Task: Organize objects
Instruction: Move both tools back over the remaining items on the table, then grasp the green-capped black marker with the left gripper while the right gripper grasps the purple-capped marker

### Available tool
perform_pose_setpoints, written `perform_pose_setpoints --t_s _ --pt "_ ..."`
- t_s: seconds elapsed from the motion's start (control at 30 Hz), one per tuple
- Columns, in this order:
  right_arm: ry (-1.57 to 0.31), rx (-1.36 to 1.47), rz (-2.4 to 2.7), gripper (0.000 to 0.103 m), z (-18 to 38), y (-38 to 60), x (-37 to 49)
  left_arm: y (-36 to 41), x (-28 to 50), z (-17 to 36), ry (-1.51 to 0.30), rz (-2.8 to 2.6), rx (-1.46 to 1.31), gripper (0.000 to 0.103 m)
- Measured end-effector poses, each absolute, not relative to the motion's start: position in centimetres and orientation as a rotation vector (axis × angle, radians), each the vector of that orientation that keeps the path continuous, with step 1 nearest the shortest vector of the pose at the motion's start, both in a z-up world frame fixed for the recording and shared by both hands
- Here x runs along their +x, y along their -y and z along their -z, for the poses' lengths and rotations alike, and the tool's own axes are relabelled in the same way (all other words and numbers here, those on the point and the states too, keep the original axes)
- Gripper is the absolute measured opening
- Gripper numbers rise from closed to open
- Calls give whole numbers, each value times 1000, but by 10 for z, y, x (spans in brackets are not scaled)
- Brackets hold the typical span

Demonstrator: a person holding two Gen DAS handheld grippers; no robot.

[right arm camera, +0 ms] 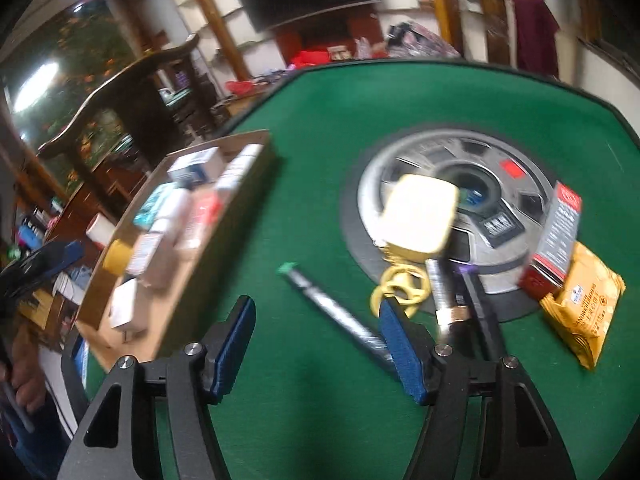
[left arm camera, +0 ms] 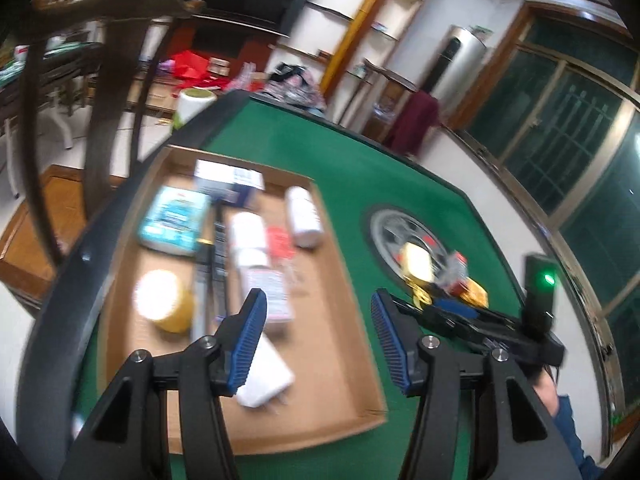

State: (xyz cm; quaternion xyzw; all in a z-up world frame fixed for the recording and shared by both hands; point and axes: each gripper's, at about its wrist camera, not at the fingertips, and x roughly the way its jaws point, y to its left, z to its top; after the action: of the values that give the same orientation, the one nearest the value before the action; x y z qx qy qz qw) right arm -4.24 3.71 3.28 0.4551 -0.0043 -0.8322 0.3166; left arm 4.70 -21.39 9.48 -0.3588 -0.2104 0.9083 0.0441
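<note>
My left gripper (left arm camera: 318, 340) hangs open above a cardboard tray (left arm camera: 340, 360), with nothing between its blue pads. In the tray lie a teal packet (left arm camera: 176, 220), a white bottle (left arm camera: 304, 216), a yellow tape roll (left arm camera: 164, 300), a white charger (left arm camera: 264, 380) and small boxes. My right gripper (right arm camera: 318, 344) is open over the green felt, empty. A dark pen with a green cap (right arm camera: 332, 304) lies just beyond its fingers. Past it are a cream square case (right arm camera: 420, 212) with a yellow cord (right arm camera: 400, 288), a red and grey box (right arm camera: 556, 240) and a yellow snack packet (right arm camera: 584, 304).
The green table (right arm camera: 320, 128) has a round grey centre disc (right arm camera: 516, 264). The tray (right arm camera: 192, 280) stands at the table's left side. A dark wooden chair (left arm camera: 112, 80) is beyond the left edge. Shelves, a screen and clutter fill the room behind.
</note>
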Motion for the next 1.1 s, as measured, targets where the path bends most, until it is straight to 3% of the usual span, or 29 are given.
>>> perform_pose_setpoints --t_s 0.2,0.4,0.57,0.63,0.73,0.8,1.1 --pt "116 1281 2093 70 -22 -47 -51 177 38 -90 579 -2705 -1146 53" --pt "342 1285 1898 72 -25 -62 -41 152 33 -88 520 -2668 -1184 53" --pt "217 1158 2246 71 -57 -97 -36 114 18 -76 442 -2596 -1246 52" --pt "127 1134 2341 71 -64 -104 -31 97 11 -68 417 -2583 -1277 46" --pt "93 1163 2356 61 -62 -117 -31 76 3 -54 355 -2574 -1339 44" --pt "45 1192 2366 36 -57 -123 -30 68 1 -48 276 -2634 -1365 44" --pt "-134 1273 2308 33 -32 -131 -29 58 -22 -21 183 -2668 -1497 44"
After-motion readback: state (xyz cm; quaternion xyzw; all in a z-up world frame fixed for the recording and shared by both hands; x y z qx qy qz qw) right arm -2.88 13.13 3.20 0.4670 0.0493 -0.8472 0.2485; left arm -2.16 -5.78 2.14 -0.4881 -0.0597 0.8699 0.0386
